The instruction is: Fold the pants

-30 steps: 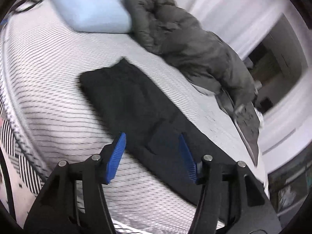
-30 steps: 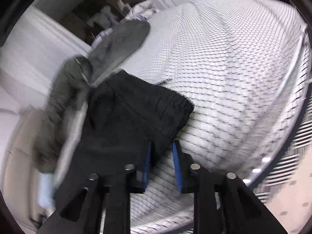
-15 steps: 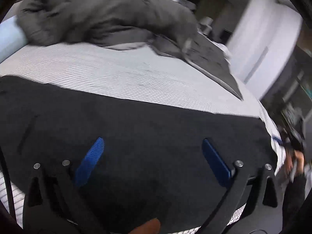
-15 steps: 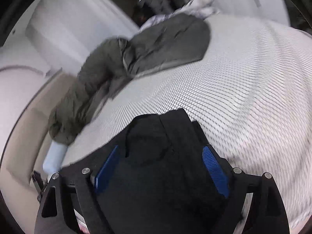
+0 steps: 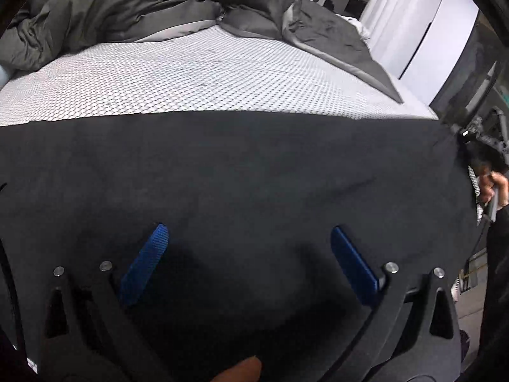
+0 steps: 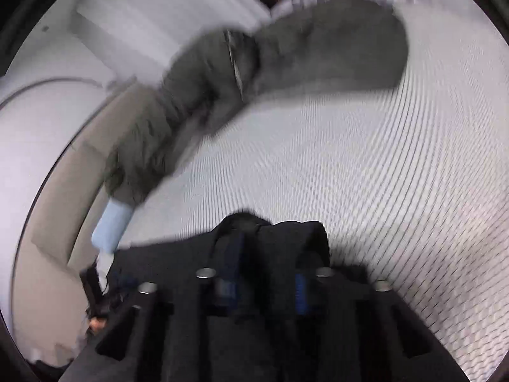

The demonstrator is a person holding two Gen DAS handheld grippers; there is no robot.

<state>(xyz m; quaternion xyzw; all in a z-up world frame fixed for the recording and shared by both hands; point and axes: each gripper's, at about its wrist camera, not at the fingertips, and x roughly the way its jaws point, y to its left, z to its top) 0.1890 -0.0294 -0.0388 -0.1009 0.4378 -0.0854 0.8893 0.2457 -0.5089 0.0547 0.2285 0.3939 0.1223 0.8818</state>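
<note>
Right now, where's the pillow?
Right wrist view, lower left: the light blue pillow pokes out from under the grey duvet, by the headboard, left of the black pants.

Right wrist view, blurred: the right gripper (image 6: 265,281), its jaws just closed, is clamped on a bunched fold of black pants (image 6: 280,232) over the patterned mattress (image 6: 366,159); a grey duvet (image 6: 286,63) and pale-blue pillow (image 6: 111,226) are seen beyond.

The left hand-held gripper (image 5: 249,248) has a black frame with triangular cut-outs, silver screws (two on each side) and blue ribbed pads (image 5: 144,264). The right hand-held gripper (image 6: 264,283) has the same black frame, silver screws and blue pads.
</note>
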